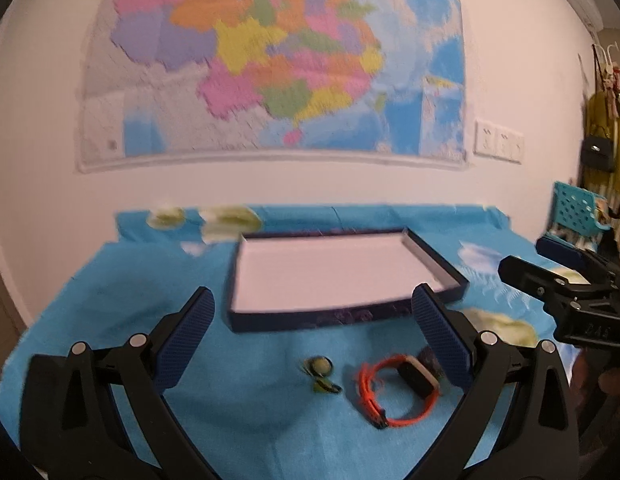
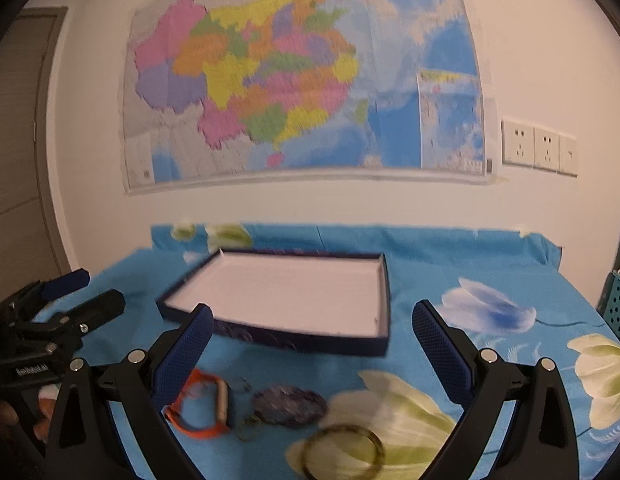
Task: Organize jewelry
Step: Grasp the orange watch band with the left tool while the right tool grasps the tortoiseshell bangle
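The left gripper has its jaws spread wide, with nothing between them, and it hangs above the blue flowered cloth that covers the table. Below the gap, on the cloth, lies a small greenish piece; it is blurred, maybe a ring or a pendant, I cannot tell which. To the right of it lies an orange band watch with a dark face, close to the inner side of the right finger in this view. A dark object lies just behind the watch, partly hidden by that finger.

The right gripper also has its jaws spread wide and holds nothing. Near its left finger the same orange watch is seen, and beside it to the right lies a dark blue oval piece with a thin chain at its left end. Nearer to the camera lies a dark green bangle, flat on a printed flower of the cloth.

Beyond both grippers stands a shallow box lid with a dark blue rim and a white inside, open side up; nothing lies in it. All the jewelry is on the cloth in front of it, apart from it.

On the wall behind hangs a coloured map, and wall sockets are to its right.
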Available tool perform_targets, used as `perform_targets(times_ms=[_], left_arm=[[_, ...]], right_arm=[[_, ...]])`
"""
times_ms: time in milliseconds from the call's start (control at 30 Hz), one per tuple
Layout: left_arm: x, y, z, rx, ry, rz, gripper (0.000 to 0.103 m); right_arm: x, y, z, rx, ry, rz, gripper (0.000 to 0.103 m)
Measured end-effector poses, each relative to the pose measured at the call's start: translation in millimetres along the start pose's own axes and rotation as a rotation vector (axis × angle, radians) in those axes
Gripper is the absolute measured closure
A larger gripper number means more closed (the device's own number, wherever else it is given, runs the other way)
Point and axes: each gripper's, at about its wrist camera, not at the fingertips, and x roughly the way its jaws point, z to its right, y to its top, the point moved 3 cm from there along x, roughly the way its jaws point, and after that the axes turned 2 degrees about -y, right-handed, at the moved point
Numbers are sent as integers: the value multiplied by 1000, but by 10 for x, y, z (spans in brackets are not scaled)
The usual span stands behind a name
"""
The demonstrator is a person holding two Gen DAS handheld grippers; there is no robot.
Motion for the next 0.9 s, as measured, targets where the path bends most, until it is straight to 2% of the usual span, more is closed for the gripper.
perform_targets(times_ms=[167, 267, 333, 367, 500, 600, 667, 900], left_arm=[[243, -169, 66, 30, -65, -123, 6], [368, -275, 160, 86, -87, -177, 7], [445, -336, 223, 120, -107, -210, 14], [487, -356, 250, 133, -116, -229, 16], [604, -421, 340, 176, -184, -289, 26], [673, -448, 406, 246, -178, -314, 32], [728, -457, 432, 283, -195, -338, 34], [875, -481, 463, 379, -241, -386, 55]], right_arm=[[169, -202, 187, -7, -14, -161, 7], [255, -377, 302, 15, 15, -267, 13], [282, -479, 351, 27, 31, -315, 24], [291, -533, 358, 20, 39, -341, 26], [285, -674, 353, -2, 60, -382, 36], [296, -717, 374, 5, 69, -411, 47], [287, -735, 391, 10, 74, -421, 50], [315, -754, 379, 1, 97, -451, 65]])
